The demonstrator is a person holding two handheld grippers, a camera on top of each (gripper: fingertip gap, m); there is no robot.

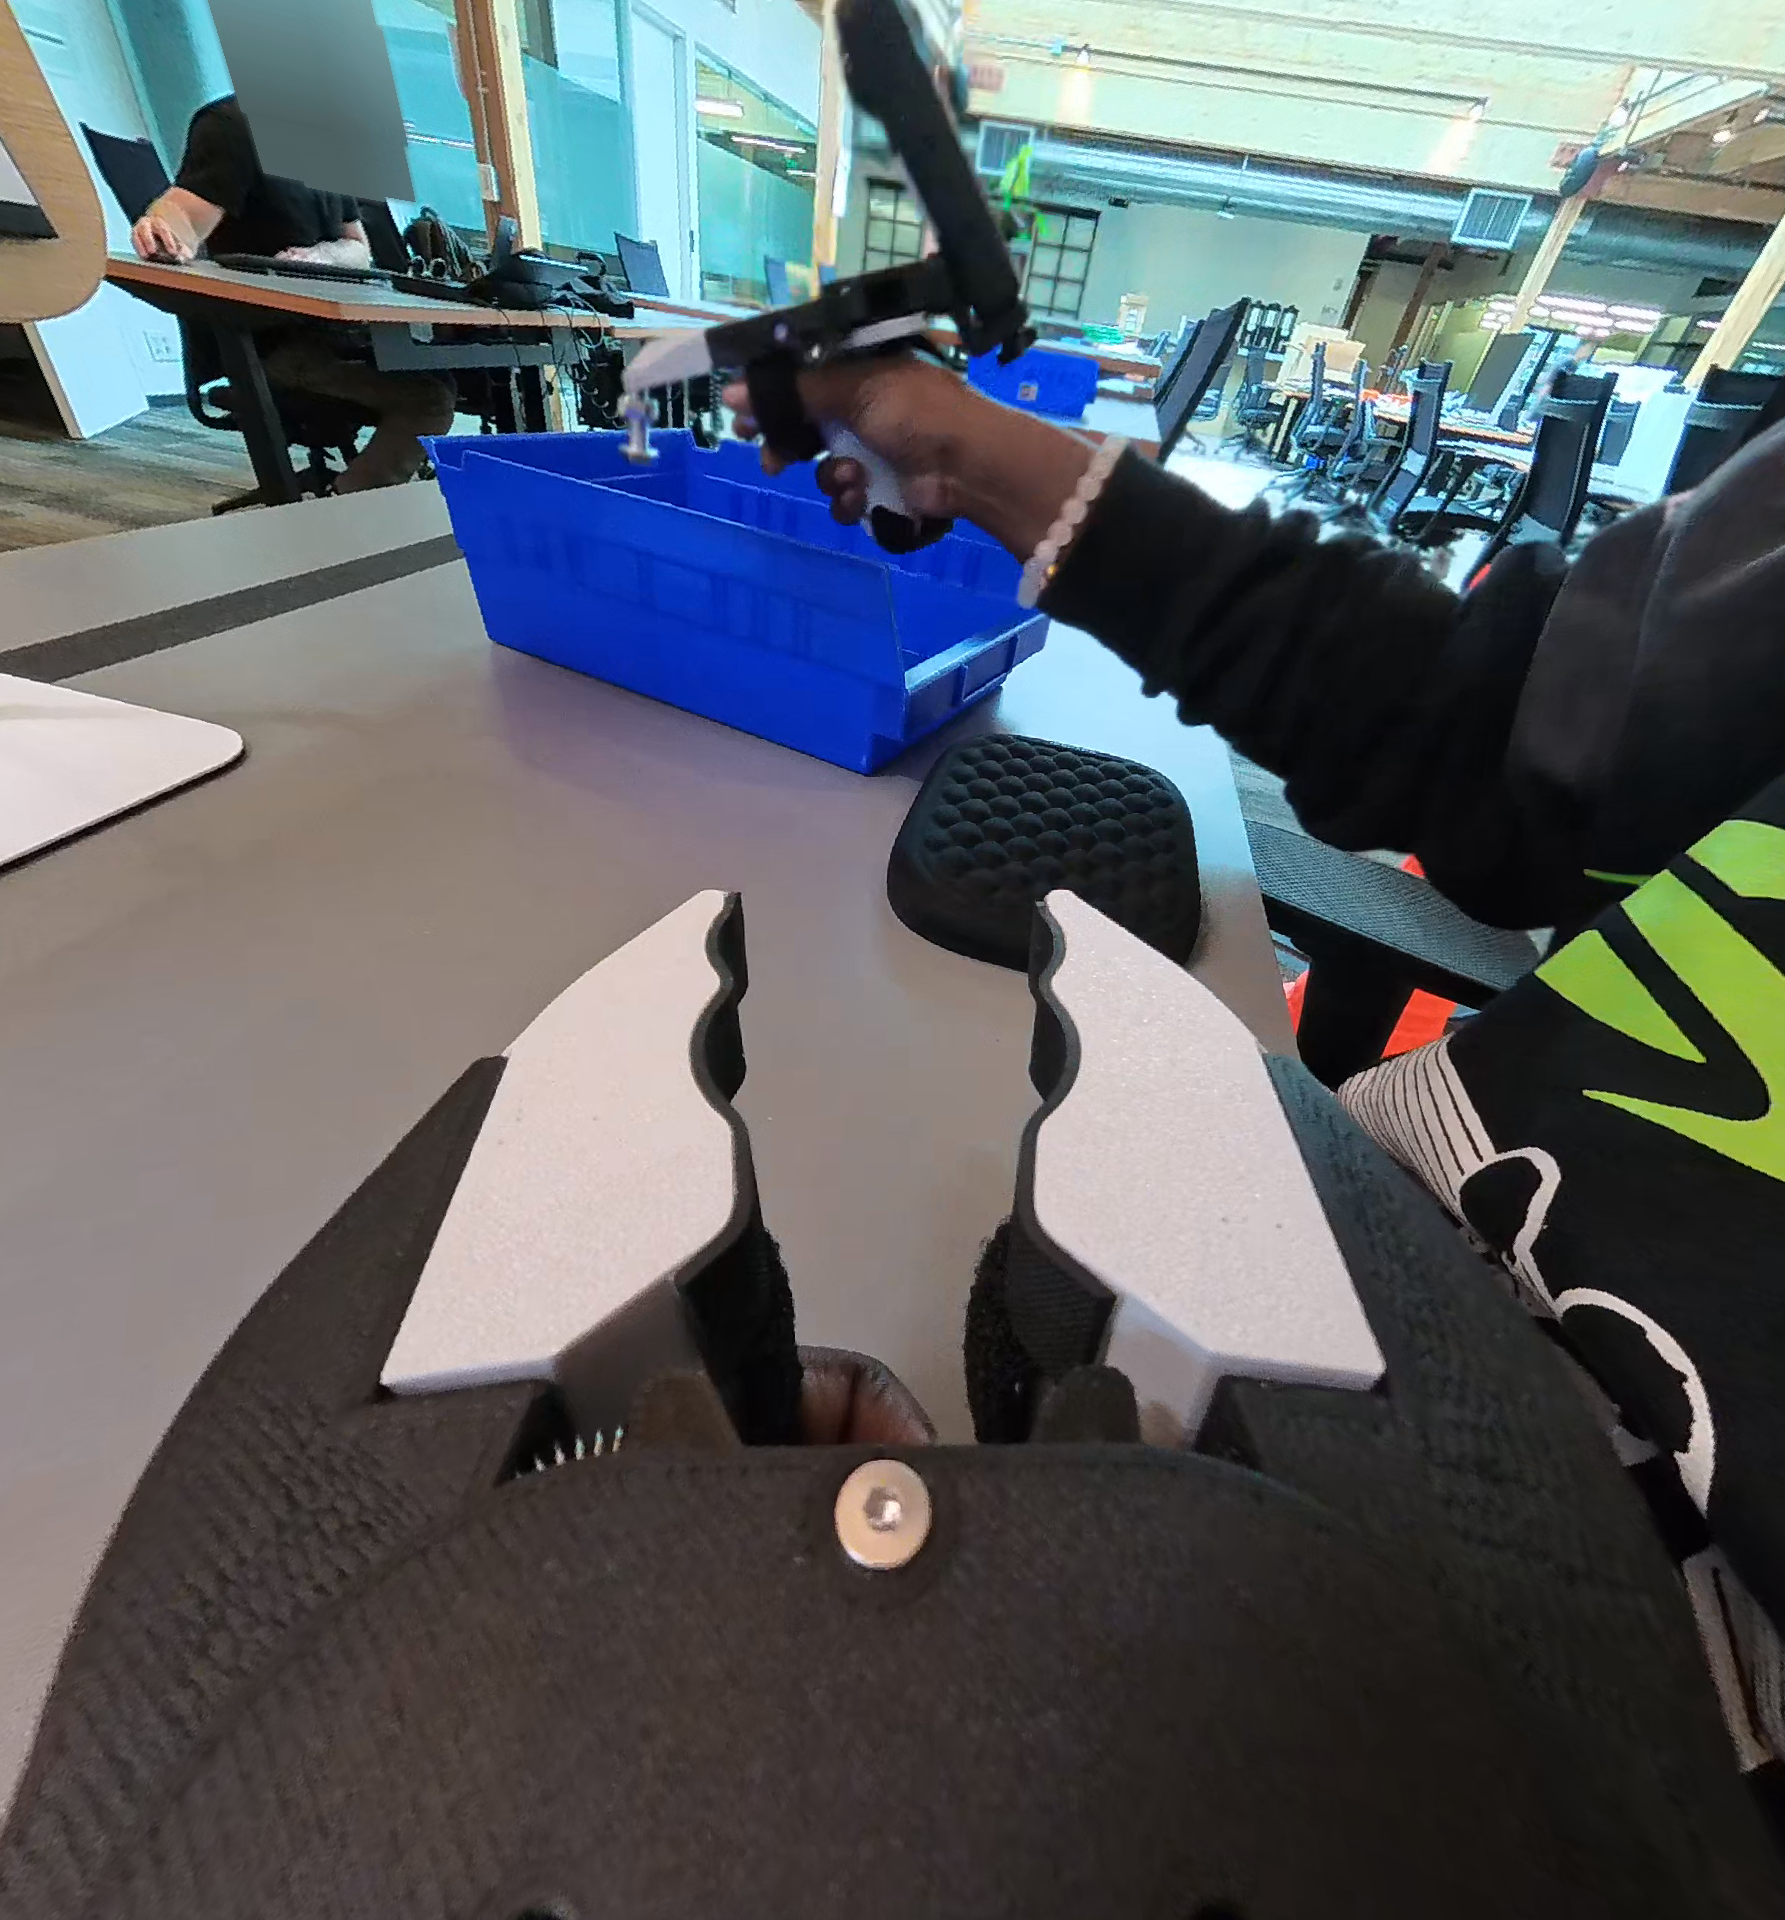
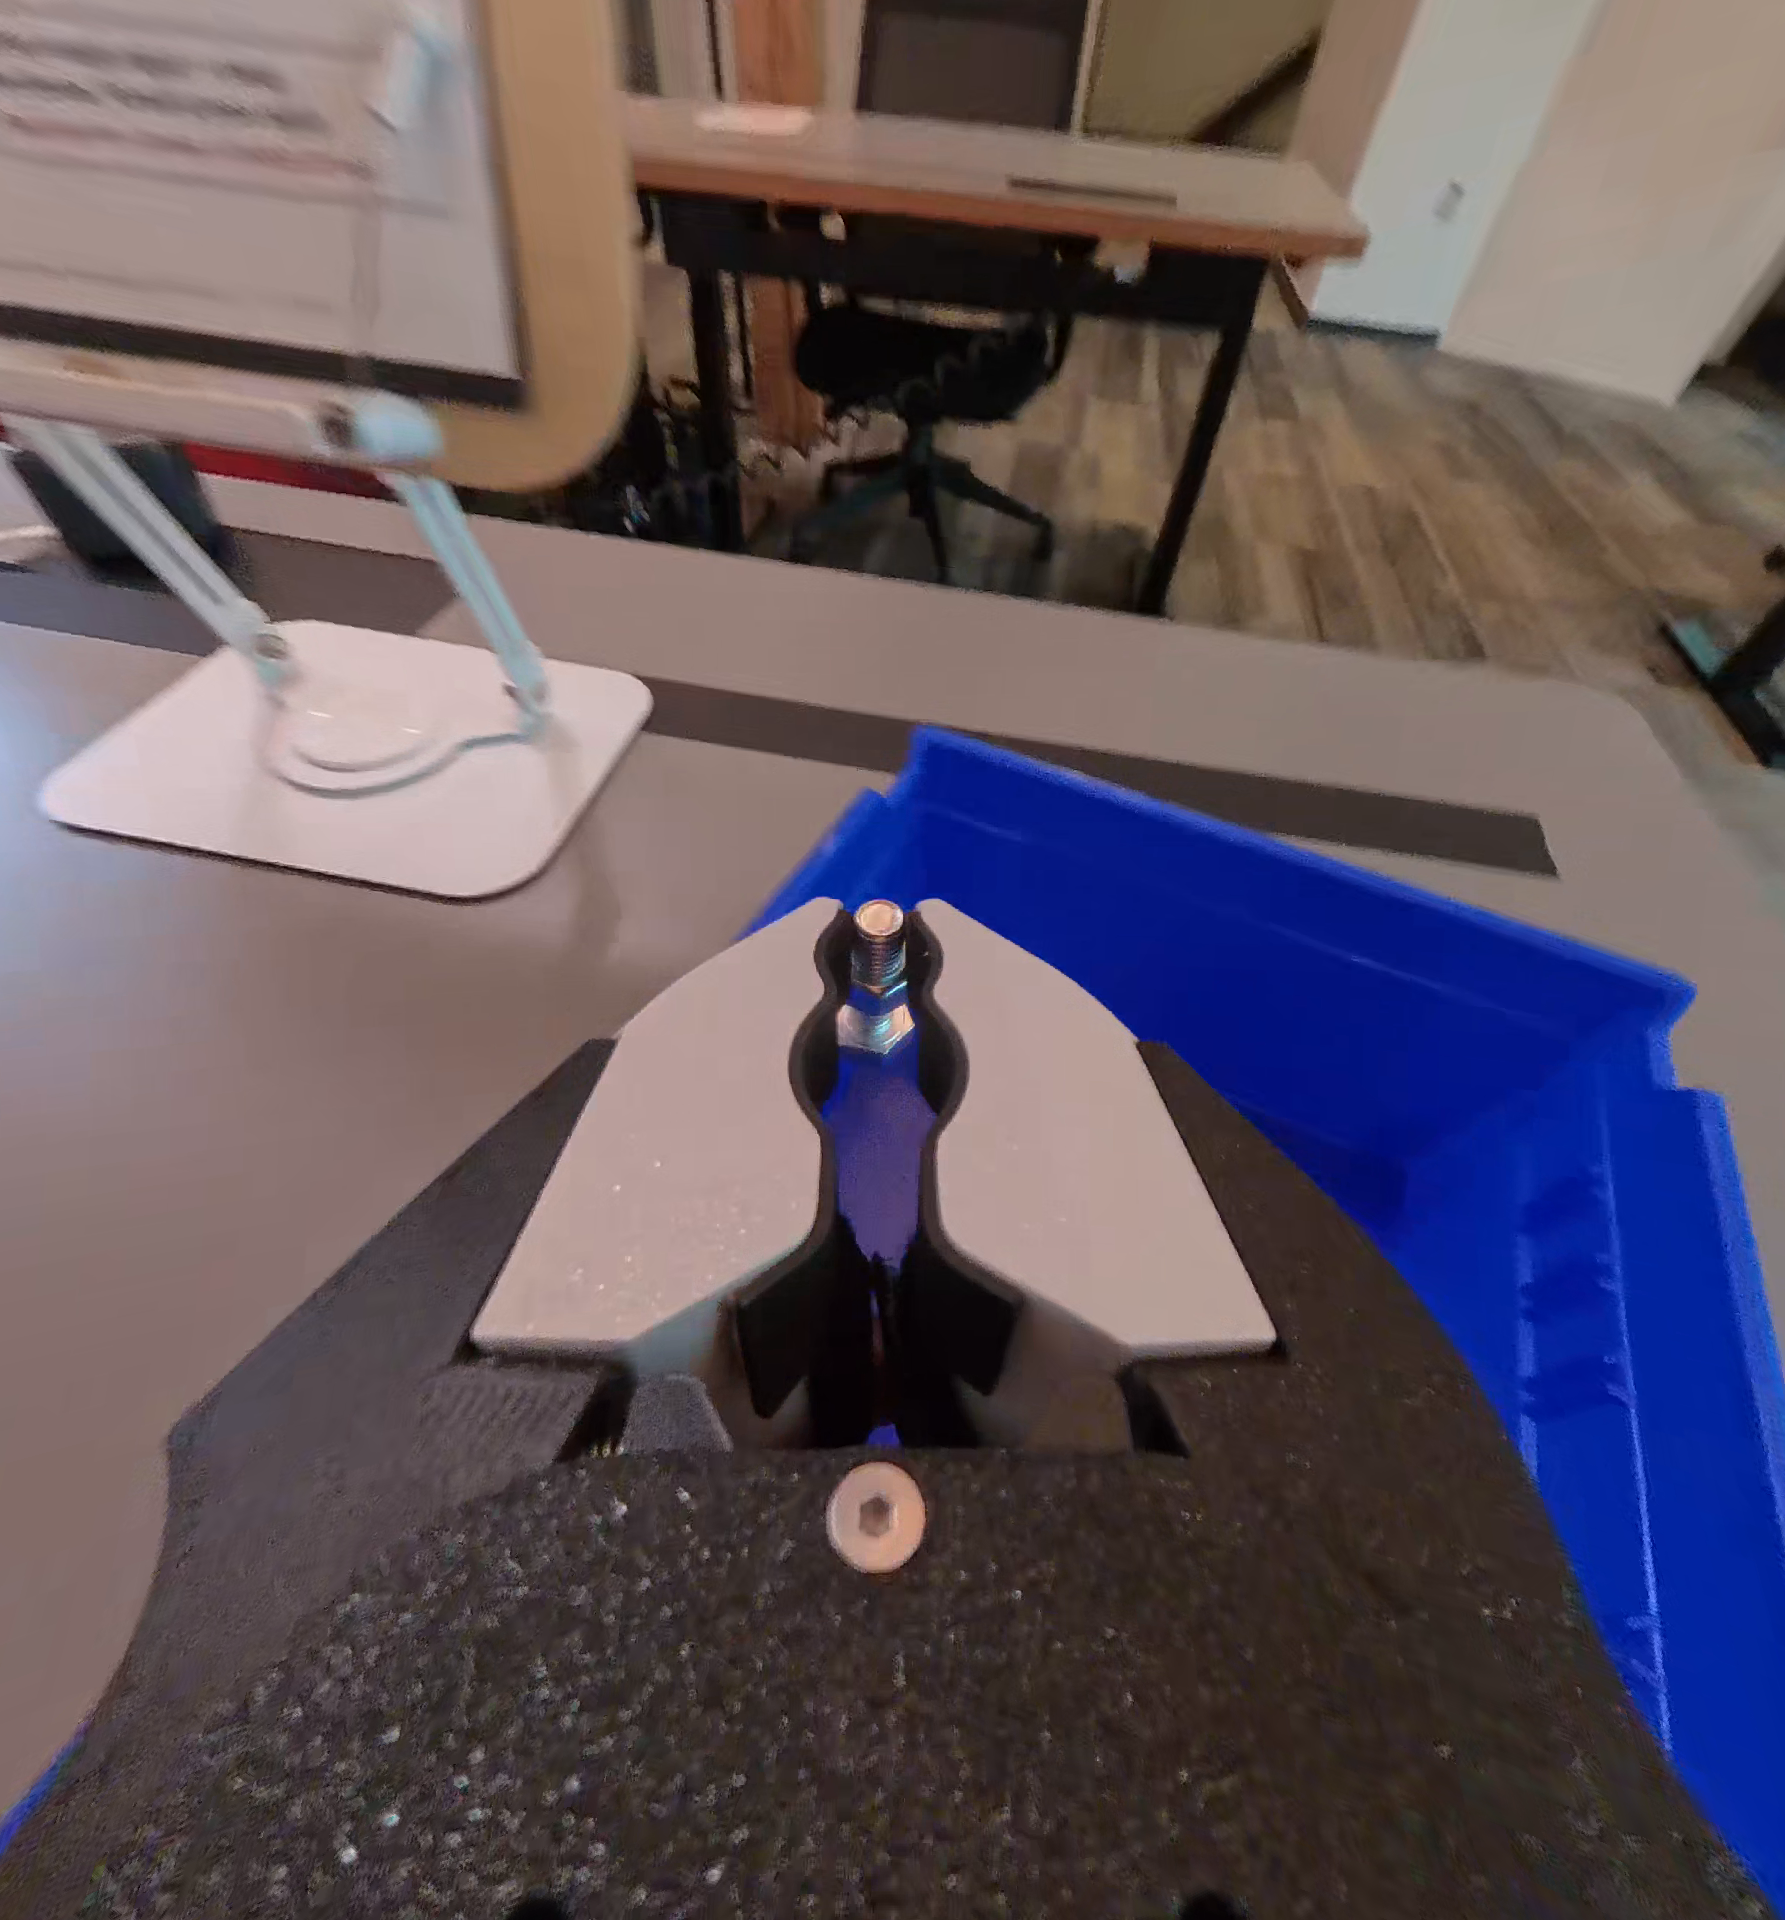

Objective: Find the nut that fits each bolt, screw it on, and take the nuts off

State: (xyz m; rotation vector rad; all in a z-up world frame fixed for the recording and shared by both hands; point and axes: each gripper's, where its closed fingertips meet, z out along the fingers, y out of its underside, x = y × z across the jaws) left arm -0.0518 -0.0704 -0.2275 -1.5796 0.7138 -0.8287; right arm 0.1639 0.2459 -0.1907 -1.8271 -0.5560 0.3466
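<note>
Two grippers are in my hands, above a smooth grey table [image 1: 348,935] with a darker grey strip running across its far part. My left gripper [image 1: 883,997] hovers low over the bare tabletop, its two white fingers spread apart with nothing between them. Just beyond its right finger lies a black, dimpled wrist pad [image 1: 1044,842], near the table's edge.

My right gripper [image 2: 880,935] is clamped on a small silver bolt [image 2: 875,951] with a nut [image 2: 870,1029] threaded onto it. The bolt stands upright between the fingertips, its threaded end pointing up. From the left wrist view, the same gripper is raised above the far end of a blue plastic bin [image 1: 722,613], with the bolt hanging below its fingertips, and my right hand [image 1: 898,457] wraps the handle, a dark sleeve behind it.

The bin sits on the table, open at the top, with a divider across its inside. I cannot tell what lies in it. To the left stands a white flat-based stand [image 2: 348,769] with thin angled legs holding up a screen.

Beyond the table is an open office: wood-plank flooring, dark-legged desks [image 2: 971,197], black rolling chairs, glass partitions, and exposed ceiling beams. A person [image 1: 264,218] sits at a far desk, one hand on it.
</note>
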